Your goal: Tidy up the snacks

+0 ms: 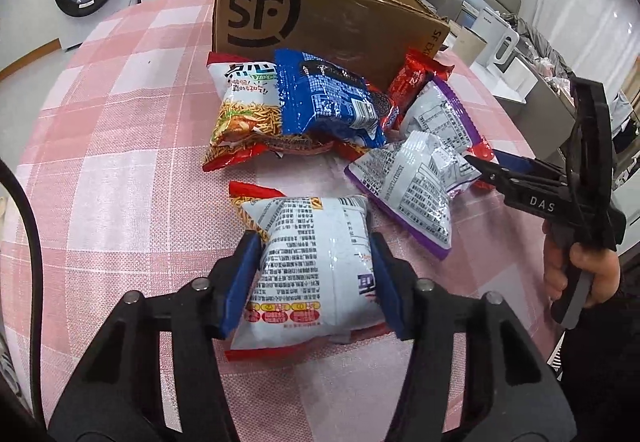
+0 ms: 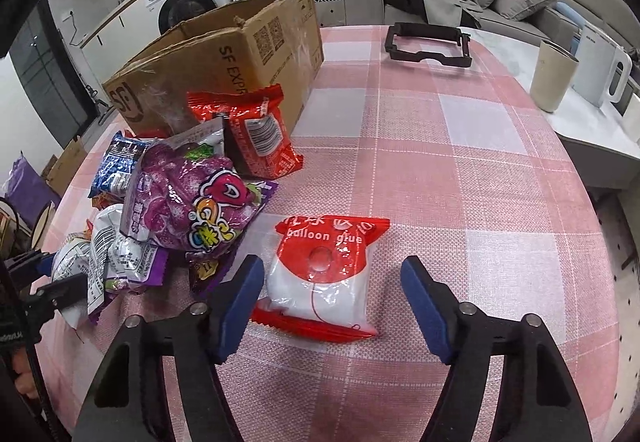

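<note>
Left tool (image 1: 314, 266) clamped across the short width of the white crinkly noodle-snack packet (image 1: 316, 266) on the pink checked counter (image 1: 120, 145), long axis pointing ahead toward the open brown cardboard box (image 1: 320, 21); right tool (image 2: 332, 302) apart, straddling the red-and-white balloon-glue packet (image 2: 324, 274).
</note>
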`<state>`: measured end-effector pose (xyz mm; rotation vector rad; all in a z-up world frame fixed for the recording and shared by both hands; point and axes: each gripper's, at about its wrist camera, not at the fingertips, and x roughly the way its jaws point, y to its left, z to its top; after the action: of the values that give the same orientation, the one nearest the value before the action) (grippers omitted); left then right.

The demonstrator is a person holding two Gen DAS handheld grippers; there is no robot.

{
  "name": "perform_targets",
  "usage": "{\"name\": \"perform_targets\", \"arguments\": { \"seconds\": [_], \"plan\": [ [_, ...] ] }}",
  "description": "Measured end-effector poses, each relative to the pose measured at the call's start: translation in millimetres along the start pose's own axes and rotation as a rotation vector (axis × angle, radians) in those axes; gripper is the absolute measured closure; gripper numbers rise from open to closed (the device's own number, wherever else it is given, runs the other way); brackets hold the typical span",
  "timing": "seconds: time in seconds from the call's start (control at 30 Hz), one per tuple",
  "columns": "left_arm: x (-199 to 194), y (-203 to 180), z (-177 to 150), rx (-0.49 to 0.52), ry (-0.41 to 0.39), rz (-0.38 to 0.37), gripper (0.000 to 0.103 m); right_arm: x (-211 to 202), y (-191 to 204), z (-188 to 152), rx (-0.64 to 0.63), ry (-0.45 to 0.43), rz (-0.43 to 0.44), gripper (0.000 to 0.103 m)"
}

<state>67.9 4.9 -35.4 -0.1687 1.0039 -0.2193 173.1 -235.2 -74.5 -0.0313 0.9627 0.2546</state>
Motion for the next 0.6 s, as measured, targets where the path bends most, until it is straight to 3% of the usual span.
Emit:
{"name": "perform_targets", "arguments": {
  "seconds": [0.33,0.6],
  "plan": [
    [-8.0,3.7,-0.5,-0.009,-0.044,0.007,0.057,-6.3,-1.0,-4.7,0.02,-0.017,0.014,0.051],
    [-19.0,7.1,1.8,-0.015,-0.094,0.023,0.057,-10.2,-1.4,-6.0,0.032,-0.036,0.039,0.057]
  ]
}}
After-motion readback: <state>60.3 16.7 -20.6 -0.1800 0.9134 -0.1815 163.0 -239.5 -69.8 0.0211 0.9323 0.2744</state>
